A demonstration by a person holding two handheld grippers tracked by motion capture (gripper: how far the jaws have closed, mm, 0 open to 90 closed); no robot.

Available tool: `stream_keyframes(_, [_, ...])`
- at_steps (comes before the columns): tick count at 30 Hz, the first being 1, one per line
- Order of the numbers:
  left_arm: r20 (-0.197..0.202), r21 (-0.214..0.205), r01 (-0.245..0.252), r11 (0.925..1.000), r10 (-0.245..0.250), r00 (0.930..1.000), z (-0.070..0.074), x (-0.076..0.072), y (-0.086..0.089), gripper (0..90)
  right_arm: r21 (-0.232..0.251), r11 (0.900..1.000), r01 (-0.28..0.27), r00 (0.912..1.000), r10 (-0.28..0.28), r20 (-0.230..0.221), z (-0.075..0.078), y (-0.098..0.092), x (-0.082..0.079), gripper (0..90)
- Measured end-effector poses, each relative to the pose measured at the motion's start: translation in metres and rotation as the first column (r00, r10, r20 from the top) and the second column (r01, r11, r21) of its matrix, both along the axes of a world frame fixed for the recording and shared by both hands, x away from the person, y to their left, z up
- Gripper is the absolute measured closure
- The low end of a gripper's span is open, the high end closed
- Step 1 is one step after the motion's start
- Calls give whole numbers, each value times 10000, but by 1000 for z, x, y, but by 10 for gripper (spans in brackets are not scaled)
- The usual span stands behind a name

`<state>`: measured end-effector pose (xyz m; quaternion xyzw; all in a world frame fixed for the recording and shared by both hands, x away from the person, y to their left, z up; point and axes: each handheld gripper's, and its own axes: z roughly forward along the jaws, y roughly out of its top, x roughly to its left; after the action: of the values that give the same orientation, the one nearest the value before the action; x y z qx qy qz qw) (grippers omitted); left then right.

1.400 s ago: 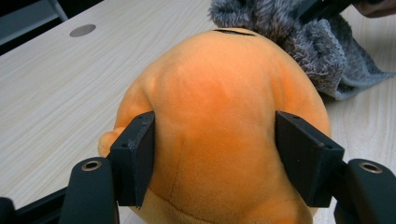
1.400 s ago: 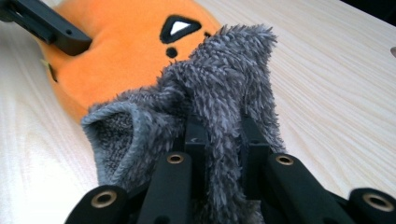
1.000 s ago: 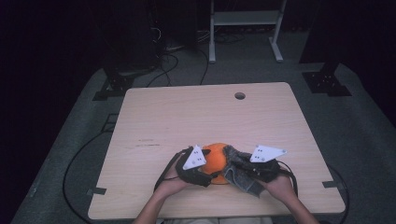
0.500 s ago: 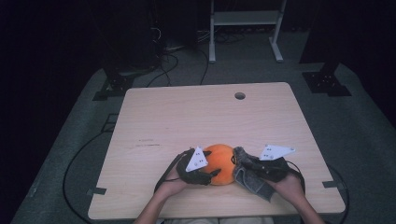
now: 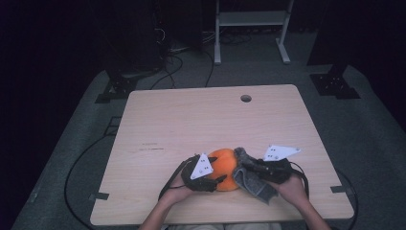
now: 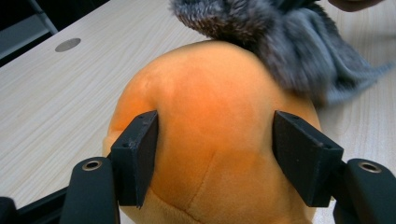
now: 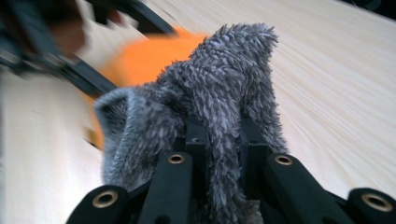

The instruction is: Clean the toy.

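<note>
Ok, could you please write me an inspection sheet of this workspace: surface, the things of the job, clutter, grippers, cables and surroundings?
Surface: light wooden table, with a round hole near its far edge.
Job's things: orange plush ball at the near edge; grey fluffy cloth lies against its right side and over its top.
Clutter: nothing seen.
Grippers: left gripper has just been closing and its pads press the ball's sides; right gripper is shut on a fold of the cloth.
Cables: one black cable trails off the table's left side to the floor; more lie on the floor behind the table.
Surroundings: dark room, grey floor, a white frame behind the table.
</note>
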<state>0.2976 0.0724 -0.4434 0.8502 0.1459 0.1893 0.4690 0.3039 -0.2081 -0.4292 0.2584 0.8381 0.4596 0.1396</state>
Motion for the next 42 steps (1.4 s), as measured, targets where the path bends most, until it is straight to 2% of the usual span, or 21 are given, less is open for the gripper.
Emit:
stream_keyframes(3, [-33, -58, -28, 10000, 28, 10000, 0, -1, 2, 331, -511, 9965, 659, 9960, -688, -571, -14, -16, 6, 775])
stream_keyframes(5, [-28, -61, -21, 10000, 20, 10000, -1, -1, 3, 331, -732, 9945, 753, 9943, -805, -698, -18, -20, 6, 775])
stream_keyframes(7, [2, 31, 9, 10000, -9, 10000, 0, -1, 2, 331, -129, 9970, 764, 9961, -769, -432, -10, -26, 4, 775])
stream_keyframes(10, [88, 99, 55, 9999, -56, 9999, 0, -2, 0, 331, 660, 9971, 370, 9993, -375, 63, 8, -17, 0, 775])
stream_keyframes(12, [176, 145, 92, 9999, -95, 9998, 0, -3, -1, 331, 734, 9973, 77, 9998, -91, 189, 13, -6, 0, 775])
stream_keyframes(15, [266, 203, 240, 9995, -245, 9993, 1, -6, -2, 331, 142, 9998, -107, 9999, 106, 93, 6, 4, 4, 774])
stream_keyframes(17, [271, 147, 241, 9996, -245, 9993, 1, -8, -4, 330, 296, 9996, -8, 9996, 16, -278, 2, -2, 9, 774])
stream_keyframes(19, [308, 167, 248, 9996, -253, 9992, 1, -8, -4, 330, -124, 9992, 370, 9986, -375, -374, -1, -8, 12, 774])
stream_keyframes(21, [335, 198, 263, 9995, -270, 9991, 1, -9, -4, 330, -86, 9989, 458, 9975, -462, -528, -2, -11, 13, 774])
stream_keyframes(23, [353, 250, 281, 9993, -290, 9990, 1, -9, -5, 330, 299, 9991, 309, 9993, -302, -234, 5, -12, 9, 773])
stream_keyframes(25, [252, 120, 290, 9995, -293, 9993, 2, -9, -4, 318, 397, 9992, 82, 10000, -81, -37, 10, -4, 6, 773])
stream_keyframes(27, [65, -59, 411, 9991, -410, 9991, 7, -7, -1, 260, -89, 9999, -131, 9999, 132, 51, 7, 5, 5, 773])
stream_keyframes(30, [-318, -815, 473, 9955, -501, 9982, 19, -3, 6, 184, -365, 9989, -307, 9993, 314, 192, 4, 7, 0, 773])
stream_keyframes(31, [-318, -815, 473, 9955, -501, 9982, 19, -3, 6, 165, -365, 9989, -307, 9993, 314, 192, 4, 7, 0, 773])
stream_keyframes(32, [-493, -1062, 220, 9941, -273, 9984, 24, -1, 8, 135, -434, 9983, -401, 9988, 413, 277, 3, 5, -4, 774])
stream_keyframes(35, [-373, -513, -278, 9983, 259, 9990, 21, 2, 5, 96, -509, 9963, -698, 9967, 718, 382, 0, 3, -11, 774])
stream_keyframes(36, [-619, -123, -436, 9990, 427, 9972, 17, 5, 3, 81, -554, 9954, -784, 9960, 806, 383, 0, 2, -13, 774])
stream_keyframes(37, [-619, -123, -436, 9990, 427, 9972, 17, 5, 3, 80, -554, 9954, -784, 9960, 806, 383, 0, 2, -13, 774])
stream_keyframes(39, [-1285, -305, -224, 9993, 183, 9915, 9, 7, 2, 124, -607, 9940, -915, 9950, 937, 352, -1, 0, -14, 774])
stream_keyframes(40, [-932, -269, -89, 9996, 64, 9956, 8, 3, 1, 203, -657, 9939, -883, 9954, 905, 314, 0, -2, -13, 773])
stream_keyframes(42, [-695, -90, -46, 9999, 40, 9976, 9, 0, -1, 238, -516, 9952, -830, 9957, 849, 362, 6, -3, -13, 774])
